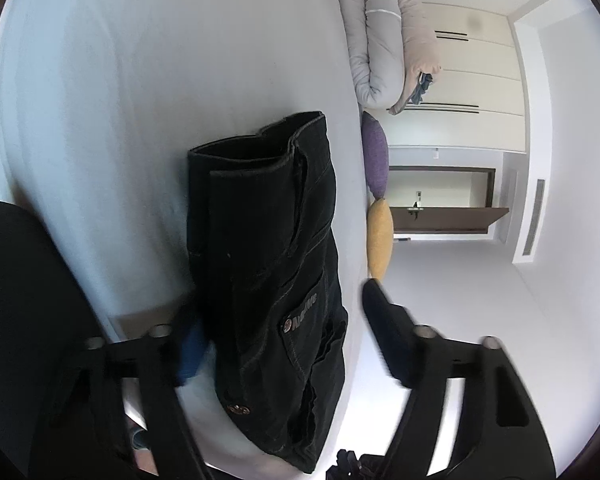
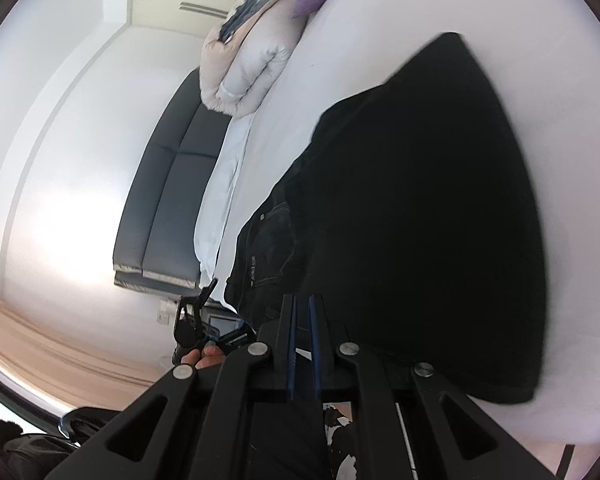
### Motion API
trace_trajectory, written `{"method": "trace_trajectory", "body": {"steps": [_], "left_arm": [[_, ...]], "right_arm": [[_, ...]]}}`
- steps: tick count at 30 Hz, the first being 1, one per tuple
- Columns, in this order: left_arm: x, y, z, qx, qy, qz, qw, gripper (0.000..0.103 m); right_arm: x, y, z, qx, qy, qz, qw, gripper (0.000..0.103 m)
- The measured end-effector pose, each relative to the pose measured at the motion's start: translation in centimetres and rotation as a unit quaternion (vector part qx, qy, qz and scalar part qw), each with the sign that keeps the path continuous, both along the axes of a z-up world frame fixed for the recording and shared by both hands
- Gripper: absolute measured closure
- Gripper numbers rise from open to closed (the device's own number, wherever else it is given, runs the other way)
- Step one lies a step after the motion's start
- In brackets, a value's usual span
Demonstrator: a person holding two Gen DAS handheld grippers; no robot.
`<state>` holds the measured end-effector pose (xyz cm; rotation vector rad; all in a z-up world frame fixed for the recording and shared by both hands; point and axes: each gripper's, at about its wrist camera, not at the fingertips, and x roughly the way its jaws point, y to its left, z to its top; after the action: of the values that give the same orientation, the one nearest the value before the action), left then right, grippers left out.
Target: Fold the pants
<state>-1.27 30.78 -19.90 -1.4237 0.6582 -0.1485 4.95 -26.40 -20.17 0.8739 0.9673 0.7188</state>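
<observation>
Folded black denim pants (image 1: 268, 264), lying on a white-sheeted bed (image 1: 140, 80); left gripper (image 1: 284, 344), fingers spread either side of the pants' near end, pads not pressing; right gripper (image 2: 303, 344), blue-padded fingers pressed nearly together, nothing visibly between them, pants just beyond; rolled beige duvet (image 1: 384, 40) at the far edge.

Black pants (image 1: 268, 280) — folded, flat on white bed — pocket up.

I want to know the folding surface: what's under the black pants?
The black pants lie on a white bed sheet, bare all around them. Whatever lies directly beneath the folded fabric is covered, so nothing more can be told.
</observation>
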Motion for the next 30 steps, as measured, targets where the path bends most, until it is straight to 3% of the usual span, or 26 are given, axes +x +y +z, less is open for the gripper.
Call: {"method": "trace_trajectory", "body": {"steps": [4,8,14,18,21,23,25,28,30], "left_arm": [[0.5,-0.3,-0.1,0.003,-0.003,-0.008,1.0000,0.069],[0.5,-0.4,0.0,0.011,-0.008,-0.010,0.9999,0.075],[0.8,-0.8,1.9,0.089,-0.017,-0.023,0.9956,0.081],[1.2,-1.6,4.1,0.156,-0.028,-0.035,0.9867,0.084],[1.7,-2.4,5.5,0.204,-0.028,-0.044,0.9776,0.086],[2.0,-3.2,6.5,0.235,-0.031,-0.051,0.9702,0.087],[2.3,-4.0,7.5,0.264,-0.035,-0.056,0.9623,0.089],[2.7,-5.5,9.6,0.324,-0.047,-0.067,0.9426,0.093],[2.8,-7.1,11.2,0.370,-0.062,-0.078,0.9237,0.095]], "right_arm": [[1.4,2.2,1.3,-0.027,-0.013,0.028,0.999,0.092],[3.6,5.0,2.3,-0.055,-0.024,0.059,0.996,0.092],[8.3,9.6,1.9,-0.071,-0.011,0.090,0.993,0.091],[11.1,11.2,-0.5,-0.078,0.028,0.087,0.993,0.091],[12.5,11.7,-2.6,-0.092,0.062,0.080,0.991,0.091],[13.0,11.7,-3.4,-0.076,0.067,0.080,0.992,0.095],[13.3,11.8,-3.7,-0.090,0.069,0.075,0.991,0.103],[13.3,11.4,-4.5,-0.087,0.076,0.069,0.991,0.103],[13.1,11.3,-4.7,-0.093,0.072,0.065,0.991,0.103]]}}
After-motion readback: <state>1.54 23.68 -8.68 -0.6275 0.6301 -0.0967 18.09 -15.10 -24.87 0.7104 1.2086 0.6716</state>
